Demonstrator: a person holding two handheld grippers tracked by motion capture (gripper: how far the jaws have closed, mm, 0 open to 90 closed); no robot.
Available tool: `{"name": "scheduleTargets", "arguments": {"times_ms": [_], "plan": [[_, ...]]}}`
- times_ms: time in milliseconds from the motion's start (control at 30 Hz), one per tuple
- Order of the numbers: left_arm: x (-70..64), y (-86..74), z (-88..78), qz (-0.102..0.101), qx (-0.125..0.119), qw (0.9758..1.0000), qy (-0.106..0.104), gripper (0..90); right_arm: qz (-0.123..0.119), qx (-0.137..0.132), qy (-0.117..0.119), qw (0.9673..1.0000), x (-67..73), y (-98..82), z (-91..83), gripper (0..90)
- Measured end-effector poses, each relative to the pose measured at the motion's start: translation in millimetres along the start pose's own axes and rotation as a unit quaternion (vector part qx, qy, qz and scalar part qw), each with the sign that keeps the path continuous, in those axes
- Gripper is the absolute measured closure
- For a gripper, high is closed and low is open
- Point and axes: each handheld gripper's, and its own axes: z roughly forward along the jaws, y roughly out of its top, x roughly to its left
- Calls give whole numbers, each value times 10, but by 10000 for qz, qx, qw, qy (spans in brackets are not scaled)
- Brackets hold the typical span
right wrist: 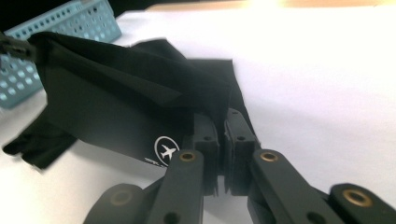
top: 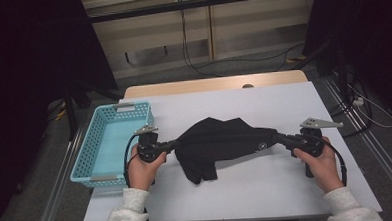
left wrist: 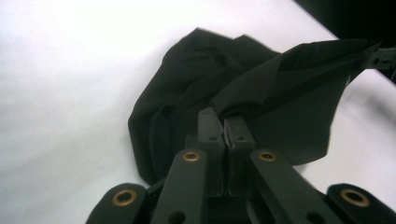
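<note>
A black garment [top: 220, 142], with a small white airplane logo [right wrist: 166, 150] printed near one edge, is stretched between the two grippers over the middle of the white tabletop [top: 267, 187]. The left gripper [top: 171, 145] has its fingers [left wrist: 211, 135] pressed together on one end of the fabric, and the right gripper [top: 280, 137] pinches the opposite end, its fingers [right wrist: 238, 135] closed on the hem just beside the logo. Holding both ends apart pulls the upper edge into a taut line, which probably serves to straighten the cloth for folding or for laying it flat. The rest of the fabric hangs loose below that line, bunched and wrinkled, and a flap rests on the tabletop toward the person's side. A light blue perforated basket [top: 98, 160] stands at the left edge of the tabletop, just beyond the left hand [top: 144, 168], likely the place where the garment will go once it is tidied.
</note>
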Motion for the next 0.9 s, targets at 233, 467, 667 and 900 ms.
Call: {"name": "scheduleTargets", "arguments": {"times_ms": [233,467,667,900], "plan": [[-29,66,42,36,-59,9999,-95,877,39,-7,33,10000,-49,9,-38,851],[-51,130,-3,111,-158,9998,-62,878,-28,-71,28,10000,-12,63,-50,850],[-79,186,-23,97,-108,9998,-113,882,-67,-144,34,9999,18,108,-105,851],[-134,230,-96,88,-144,9998,-109,882,-100,-176,53,9998,37,159,-119,851]]}}
